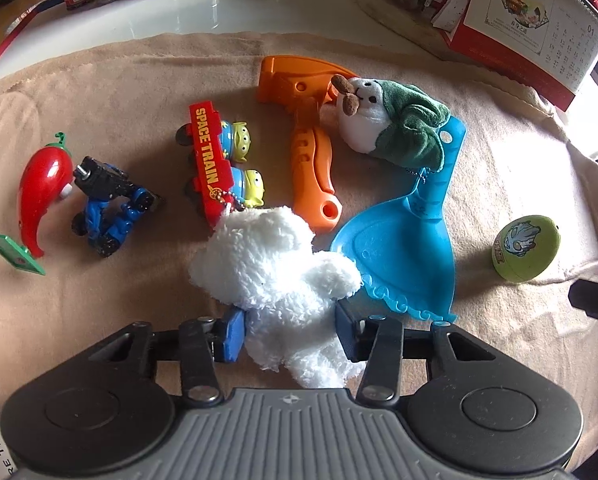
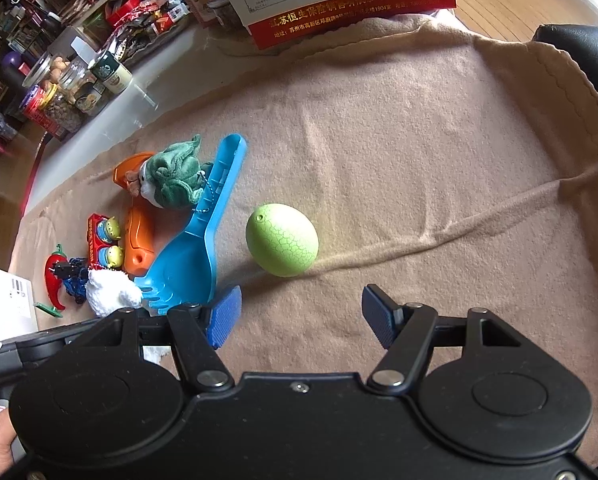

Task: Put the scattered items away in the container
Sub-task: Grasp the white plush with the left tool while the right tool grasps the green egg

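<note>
My left gripper (image 1: 289,334) has its blue pads on both sides of a white fluffy plush toy (image 1: 277,276), shut on its lower part. The plush also shows in the right wrist view (image 2: 111,292). Beyond it on the tan cloth lie a blue toy shovel (image 1: 403,252), an orange toy axe (image 1: 307,136), a red space train toy (image 1: 215,168), a blue and black robot toy (image 1: 107,204), a red chili toy (image 1: 41,192) and a green-hooded plush (image 1: 387,120). My right gripper (image 2: 301,316) is open and empty, just short of a green egg (image 2: 283,240). No container is in view.
A desk calendar (image 1: 539,32) stands at the back right. Jars and boxes (image 2: 71,88) crowd the white tabletop beyond the cloth. A white box (image 2: 7,300) sits at the left. A black chair edge (image 2: 579,52) is at the far right.
</note>
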Tool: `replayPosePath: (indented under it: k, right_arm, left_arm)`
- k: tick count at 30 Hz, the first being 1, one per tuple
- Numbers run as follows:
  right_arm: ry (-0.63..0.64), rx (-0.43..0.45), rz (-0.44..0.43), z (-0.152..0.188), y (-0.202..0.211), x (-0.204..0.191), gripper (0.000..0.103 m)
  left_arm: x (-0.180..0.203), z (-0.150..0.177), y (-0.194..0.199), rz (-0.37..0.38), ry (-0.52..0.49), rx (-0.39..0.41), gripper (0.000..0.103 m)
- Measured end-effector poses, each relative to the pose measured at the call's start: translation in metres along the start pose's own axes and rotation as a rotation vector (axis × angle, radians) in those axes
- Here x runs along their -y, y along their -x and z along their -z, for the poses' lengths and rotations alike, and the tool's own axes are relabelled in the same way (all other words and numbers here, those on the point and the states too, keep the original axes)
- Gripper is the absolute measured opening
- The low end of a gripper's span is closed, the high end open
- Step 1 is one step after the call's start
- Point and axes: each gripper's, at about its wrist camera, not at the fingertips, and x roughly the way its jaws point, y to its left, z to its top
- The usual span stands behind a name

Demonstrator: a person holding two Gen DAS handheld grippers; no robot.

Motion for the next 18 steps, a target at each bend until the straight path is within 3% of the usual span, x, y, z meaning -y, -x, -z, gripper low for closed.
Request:
replayPosePath:
  k: [10,18]
  right_arm:
    - [0.063,-0.006,0.012,-0.018,-0.028,-0.022,0.064]
    - [0.138,-0.027,0.113,-0.015,-0.054,-0.039,0.049]
  left_arm:
    - [-0.029,0.02,0.019,-0.031,-0.041,-0.012,0.045]
    - [-0.046,0.03,0.031,-0.03,-0.042,-0.023,0.043]
